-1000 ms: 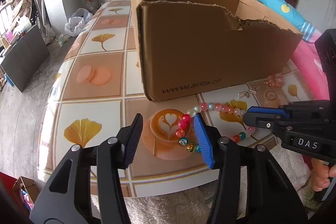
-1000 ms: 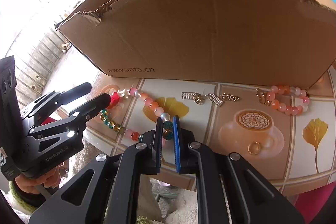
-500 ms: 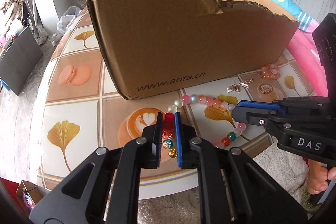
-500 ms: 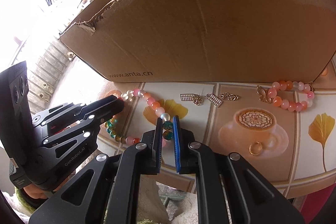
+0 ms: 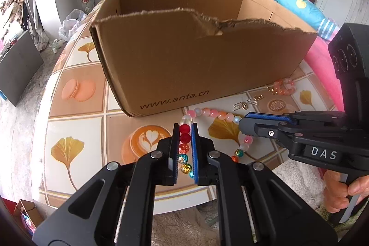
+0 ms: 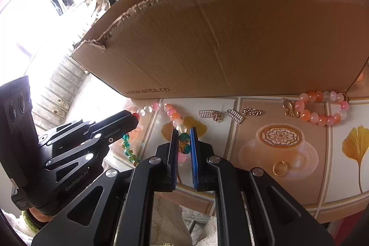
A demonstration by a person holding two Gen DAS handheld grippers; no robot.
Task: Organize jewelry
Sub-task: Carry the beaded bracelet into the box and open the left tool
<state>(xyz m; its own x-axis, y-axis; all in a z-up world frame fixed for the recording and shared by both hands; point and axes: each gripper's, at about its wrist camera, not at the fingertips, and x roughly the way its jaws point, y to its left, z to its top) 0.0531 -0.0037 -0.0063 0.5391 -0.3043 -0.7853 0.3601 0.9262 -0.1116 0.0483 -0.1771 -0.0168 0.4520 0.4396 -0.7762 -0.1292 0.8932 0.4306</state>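
the left gripper [image 5: 185, 130] is clamped on the red beads at one end of the long bead strand [image 5: 213, 112], and the right gripper [image 6: 183, 138] is clamped on a teal and amber pair of beads further along the same strand. the strand lies in a loop on the near part of the table [image 5: 76, 121], just in front of the cardboard box [image 5: 184, 57], with its pink and white beads curving between the two grips.

the step in hand looks like a two-point pickup of the strand. the next move probably calls for both hands rising together, keeping the strand from stretching or sagging, then carrying it up over the torn near wall of the box, which stands tall directly ahead and is the main obstacle.

to the right on the table lie small gold charms on a chain [image 6: 230, 114], a shorter pink and orange bracelet [image 6: 322, 107] with a gold butterfly piece beside it, touching the box corner, and a gold ring [image 6: 279, 168] on the printed coffee cup. these sit apart from the strand. the loose middle of the strand could drag across the charms if the lift swings right. a person's hand [image 5: 341, 193] holds the right gripper's handle at the near right.
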